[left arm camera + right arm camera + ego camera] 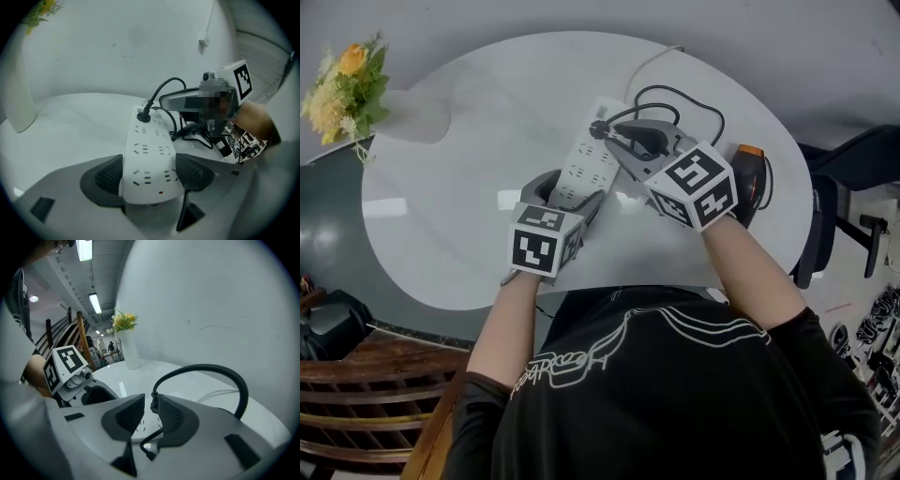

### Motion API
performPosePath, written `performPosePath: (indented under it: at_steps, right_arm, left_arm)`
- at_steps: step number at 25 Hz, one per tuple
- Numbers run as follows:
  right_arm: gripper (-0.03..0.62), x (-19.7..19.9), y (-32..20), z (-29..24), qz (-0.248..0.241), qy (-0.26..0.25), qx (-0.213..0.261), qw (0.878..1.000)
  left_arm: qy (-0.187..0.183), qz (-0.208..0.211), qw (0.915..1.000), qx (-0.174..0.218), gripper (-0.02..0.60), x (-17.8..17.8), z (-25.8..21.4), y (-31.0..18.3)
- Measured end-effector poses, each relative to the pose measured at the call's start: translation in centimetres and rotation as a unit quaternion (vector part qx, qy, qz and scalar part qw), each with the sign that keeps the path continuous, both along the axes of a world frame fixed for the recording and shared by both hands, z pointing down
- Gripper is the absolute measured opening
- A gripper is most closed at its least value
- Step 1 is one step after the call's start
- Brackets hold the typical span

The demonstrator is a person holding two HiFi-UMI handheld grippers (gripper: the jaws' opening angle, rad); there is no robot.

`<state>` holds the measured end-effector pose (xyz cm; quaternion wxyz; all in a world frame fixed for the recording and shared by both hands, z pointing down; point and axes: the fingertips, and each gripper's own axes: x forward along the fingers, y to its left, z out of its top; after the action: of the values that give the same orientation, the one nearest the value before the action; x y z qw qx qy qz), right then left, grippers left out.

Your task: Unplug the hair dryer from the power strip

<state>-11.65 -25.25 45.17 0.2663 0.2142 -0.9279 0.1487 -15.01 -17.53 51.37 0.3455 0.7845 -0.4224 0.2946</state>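
Tools number two here, and both are at the one white power strip [578, 161] that lies in the middle of the oval white desk [441, 220]. The left tool [570, 189] has its two dark pads pressed against the two long sides of the strip's near end, so it is clamped on the strip. In the left gripper view the strip runs away from this tool between the pads, with a single small red light at its near edge.

The right tool [607, 133] reaches to the far end of the strip. Its jaws stand narrow, and the one black plug [153, 404] sits in the slim gap between the pads, gripped. The plug is seated in a socket at that far end; no other socket that shows is taken.

One black cord [694, 98] loops up from the plug and curves round to the right. It leads toward the single hair dryer [754, 178], a dark body with an orange part, lying on the desk's right side and half hidden behind the right tool's marker cube. One thin white cord [647, 61] leaves the strip toward the far edge.

One white vase [417, 112] holding yellow flowers [347, 84] stands at the far left of the desk, well apart from the rest.
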Motion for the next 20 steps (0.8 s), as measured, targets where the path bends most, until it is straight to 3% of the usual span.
performPosePath:
  at_steps: [10,14,20]
  right_arm:
    - [0.086,-2.5,-1.4,1.5,-0.03,0.044,0.043,0.998]
    - [0.061,-3.2,-1.6,2.3,-0.048,0.067,0.064,0.995]
    - [0.058,-3.2,-1.7,2.5,-0.058,0.066,0.07,0.994]
  left_arm:
    - [0.007,0.006,1.0,0.002,0.35,-0.1,0.2,-0.1]
    - [0.01,0.006,0.9999,-0.001,0.35,-0.1,0.2,0.0]
    - [0.017,0.007,0.9998,-0.004,0.35,0.1,0.2,0.0]
